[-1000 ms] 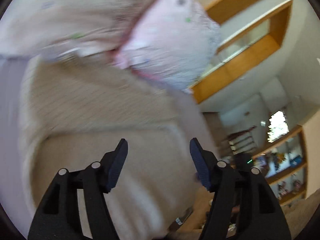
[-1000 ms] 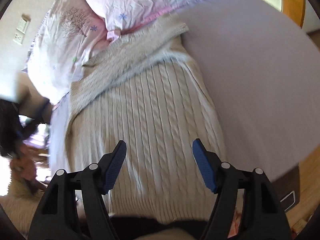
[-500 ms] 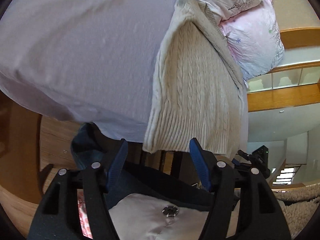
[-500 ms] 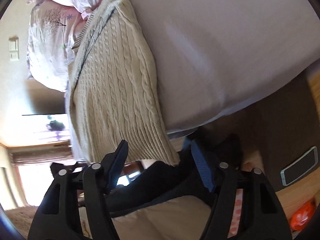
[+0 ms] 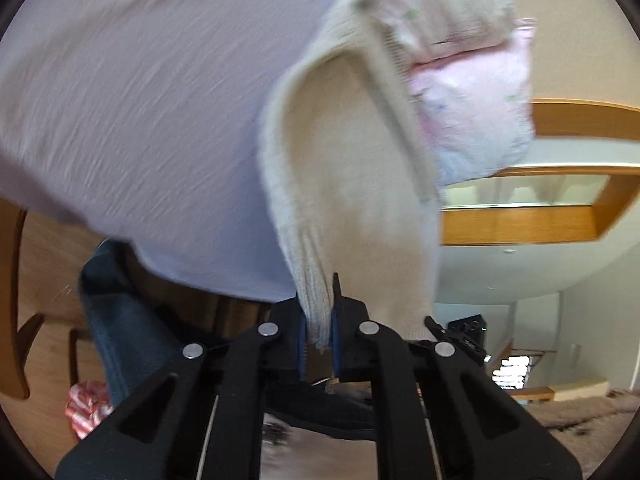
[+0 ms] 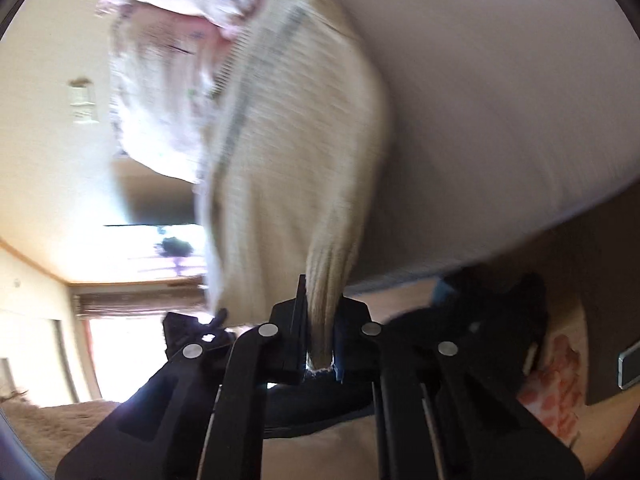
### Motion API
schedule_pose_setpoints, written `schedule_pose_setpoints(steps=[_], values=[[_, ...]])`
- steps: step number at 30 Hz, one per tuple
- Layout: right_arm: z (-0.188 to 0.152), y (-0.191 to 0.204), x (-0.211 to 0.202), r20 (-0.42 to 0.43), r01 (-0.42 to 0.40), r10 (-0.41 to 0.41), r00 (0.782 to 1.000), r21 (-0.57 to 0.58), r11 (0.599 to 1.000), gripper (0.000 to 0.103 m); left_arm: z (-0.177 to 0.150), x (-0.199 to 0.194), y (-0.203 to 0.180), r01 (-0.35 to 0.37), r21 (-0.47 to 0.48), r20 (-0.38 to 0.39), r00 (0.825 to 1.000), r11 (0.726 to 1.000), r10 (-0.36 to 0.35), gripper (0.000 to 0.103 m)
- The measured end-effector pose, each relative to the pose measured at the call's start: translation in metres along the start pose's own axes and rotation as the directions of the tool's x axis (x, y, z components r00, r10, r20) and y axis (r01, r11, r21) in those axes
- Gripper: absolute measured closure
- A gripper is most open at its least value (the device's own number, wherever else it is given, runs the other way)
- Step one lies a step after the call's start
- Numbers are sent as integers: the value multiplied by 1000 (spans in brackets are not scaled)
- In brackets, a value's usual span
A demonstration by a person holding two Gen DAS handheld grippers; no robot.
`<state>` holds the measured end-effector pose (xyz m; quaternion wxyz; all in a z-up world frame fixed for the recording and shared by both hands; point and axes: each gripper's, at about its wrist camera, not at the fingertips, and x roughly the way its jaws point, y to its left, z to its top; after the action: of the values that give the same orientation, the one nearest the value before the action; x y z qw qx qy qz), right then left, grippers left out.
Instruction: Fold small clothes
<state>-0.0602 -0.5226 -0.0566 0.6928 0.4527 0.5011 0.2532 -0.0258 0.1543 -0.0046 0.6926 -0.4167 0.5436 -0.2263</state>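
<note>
A cream cable-knit sweater (image 5: 352,184) lies along the edge of a bed with a pale lilac sheet (image 5: 140,100). My left gripper (image 5: 318,320) is shut on one corner of its ribbed hem. My right gripper (image 6: 320,320) is shut on the other hem corner of the sweater (image 6: 296,152). The hem hangs lifted off the bed's near edge. The sweater's far end rests against pink floral pillows (image 5: 476,92). Both views are motion-blurred.
The pillows (image 6: 168,80) sit at the head of the bed. The lilac sheet (image 6: 500,100) spreads beside the sweater. A wooden-framed window (image 5: 540,200) is beyond. Wood floor, dark trousers (image 5: 116,320) and a pink slipper (image 5: 86,408) show below the bed edge.
Half a second ago both grippers were open just before the sweater's hem. Now both have closed on the hem corners and the hem is lifted off the bed edge.
</note>
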Motion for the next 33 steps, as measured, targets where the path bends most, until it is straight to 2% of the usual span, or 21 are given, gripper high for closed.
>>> schedule_pose_setpoints(steps=[2,5,6,8,10,11,12,13,14,15,16,17,18,19,21,25,29,30,31,32,33], values=[[25,31,-6,57,-46,49,997,-50,998,93,18,-9,-28,43,64,27,999,997,-44,95],[73,69,-8,146,-92,110,983,-123,988,93,67,-9,-70,80,165,74,993,983,-94,95],[101,87,-6,187,-97,127,974,-162,982,93,96,-5,-89,82,212,100,989,974,-105,95],[144,112,-2,253,-85,137,958,-207,975,93,139,3,-113,74,246,153,982,966,-114,95],[195,139,12,352,6,83,932,-245,969,93,190,18,-133,5,239,267,961,971,-71,91],[217,145,20,392,68,29,919,-229,971,90,210,25,-137,-39,217,315,949,975,-32,87],[239,147,33,415,130,-42,909,-186,974,83,228,34,-140,-88,188,351,936,978,17,70],[249,147,42,423,183,-109,900,-139,973,54,250,49,-138,-147,131,360,928,980,91,53],[252,143,49,421,224,-172,890,-76,972,38,258,54,-133,-161,102,348,930,982,116,50],[249,138,53,415,184,-155,896,-31,982,31,265,61,-127,-158,60,322,938,986,131,50],[245,136,56,416,139,-114,902,-30,990,30,265,61,-123,-138,59,310,944,989,114,46],[236,137,58,418,132,-100,903,-46,990,27,263,60,-120,-136,76,304,947,988,107,42],[224,139,61,422,178,-131,897,-74,981,20,262,60,-118,-167,102,301,945,981,130,32],[213,138,63,421,216,-159,893,-92,972,19,260,61,-112,-220,135,286,942,966,175,31],[195,126,69,387,250,-200,900,-82,965,19,261,69,-93,-274,155,213,947,949,239,31],[174,94,68,351,203,-197,916,19,979,19,269,79,-63,-276,121,135,956,954,259,31],[167,85,78,336,194,-198,921,45,980,19,273,100,-51,-248,107,73,968,963,241,31],[166,85,80,327,199,-202,923,43,979,19,274,102,-52,-238,117,85,970,964,229,31],[165,85,81,322,203,-205,924,39,978,19,275,107,-52,-217,124,74,975,968,209,33],[164,86,82,319,205,-205,925,35,978,19,276,109,-52,-200,119,70,979,973,193,41],[161,86,81,314,204,-203,927,31,978,19,276,115,-49,-167,96,43,986,981,163,71]])
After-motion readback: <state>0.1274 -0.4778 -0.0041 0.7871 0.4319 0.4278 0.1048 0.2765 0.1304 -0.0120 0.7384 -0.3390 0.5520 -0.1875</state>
